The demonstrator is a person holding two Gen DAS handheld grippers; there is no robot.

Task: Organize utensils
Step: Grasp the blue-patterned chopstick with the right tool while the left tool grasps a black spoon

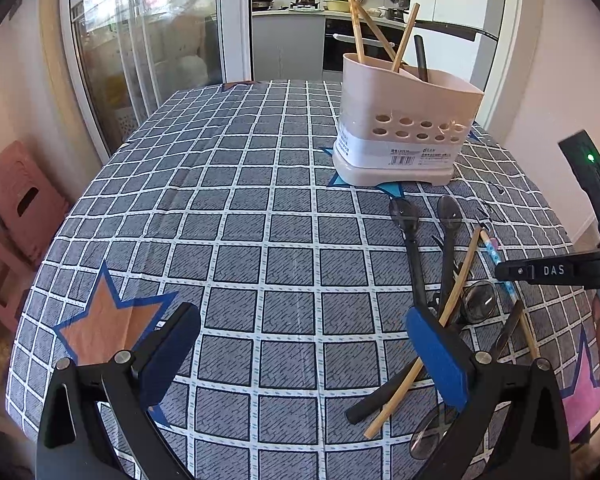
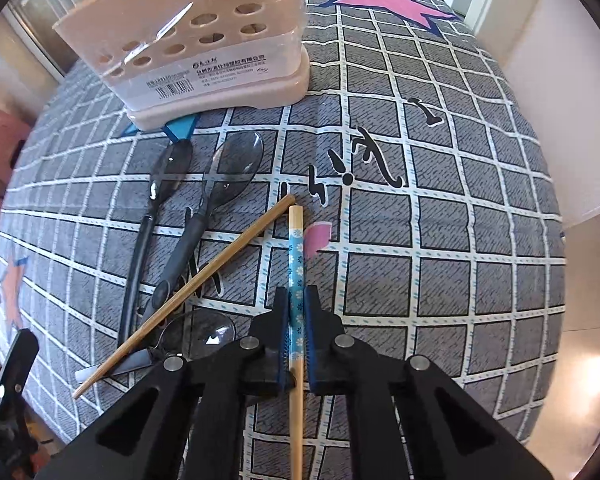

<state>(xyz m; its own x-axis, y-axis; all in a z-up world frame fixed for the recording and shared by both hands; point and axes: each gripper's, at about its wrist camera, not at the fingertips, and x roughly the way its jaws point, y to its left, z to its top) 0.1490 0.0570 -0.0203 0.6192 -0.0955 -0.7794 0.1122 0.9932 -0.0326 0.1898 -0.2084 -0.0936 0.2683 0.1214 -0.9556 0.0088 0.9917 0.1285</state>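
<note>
Kitchen setting; tabletop under a grey grid-patterned cloth with star prints.

Item 1: pale pink plastic utensil caddy with perforated sides, upper right of the left wrist view, already holding three plain wooden chopsticks and one black handle.

Item 2: bamboo chopstick with a blue floral-patterned end, lying centre frame in the right wrist view, pinched between the pressed-together pads of the right hand-held gripper.

Item 3: plain bamboo chopstick, lying diagonally across two black-handled clear-bowled spoons, left of centre.

Item 4: left hand-held gripper, jaws spread, empty, low in its own view.

Risk: the grip sits away from the stick's middle, so on lifting it may pivot or slip between the pads. A swinging tip could knock the neighbouring chopstick or miss the caddy's opening.
</note>
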